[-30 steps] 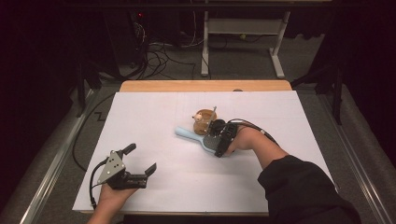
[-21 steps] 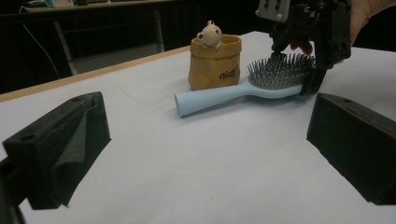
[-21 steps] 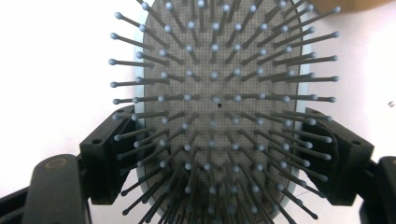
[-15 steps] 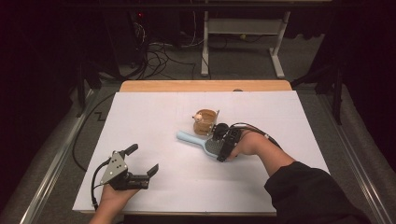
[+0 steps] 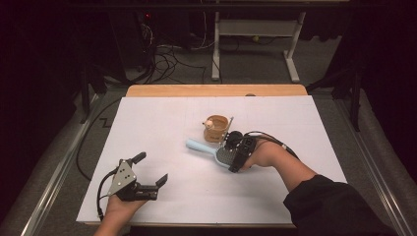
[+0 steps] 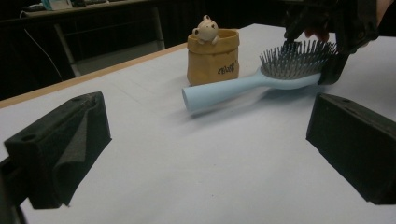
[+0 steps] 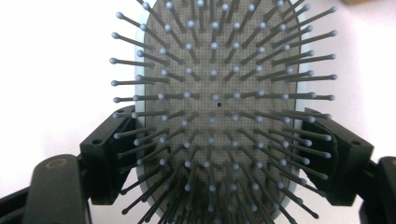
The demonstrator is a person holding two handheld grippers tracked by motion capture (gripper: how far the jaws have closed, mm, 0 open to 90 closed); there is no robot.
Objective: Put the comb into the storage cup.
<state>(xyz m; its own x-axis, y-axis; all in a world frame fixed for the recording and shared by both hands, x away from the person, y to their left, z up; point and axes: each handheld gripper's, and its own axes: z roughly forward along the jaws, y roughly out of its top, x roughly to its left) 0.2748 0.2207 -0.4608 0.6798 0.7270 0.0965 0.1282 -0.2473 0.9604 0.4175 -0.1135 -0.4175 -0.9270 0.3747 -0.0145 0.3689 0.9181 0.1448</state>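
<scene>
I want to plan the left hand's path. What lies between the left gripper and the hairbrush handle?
Nothing: in the left gripper view, bare white table cover runs to the hairbrush.

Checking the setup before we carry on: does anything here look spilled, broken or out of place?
Nothing stands out. The right gripper grips the light blue hairbrush by its head, bristles up and intact. The tan pot with a bear figure stands upright behind it. The left gripper rests open on the white table.

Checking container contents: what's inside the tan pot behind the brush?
A small cream bear figure peeks over the rim of the tan bag-shaped ceramic pot. A thin stick leans out at its side in the high view. The pot's wall hides everything lower down.
</scene>
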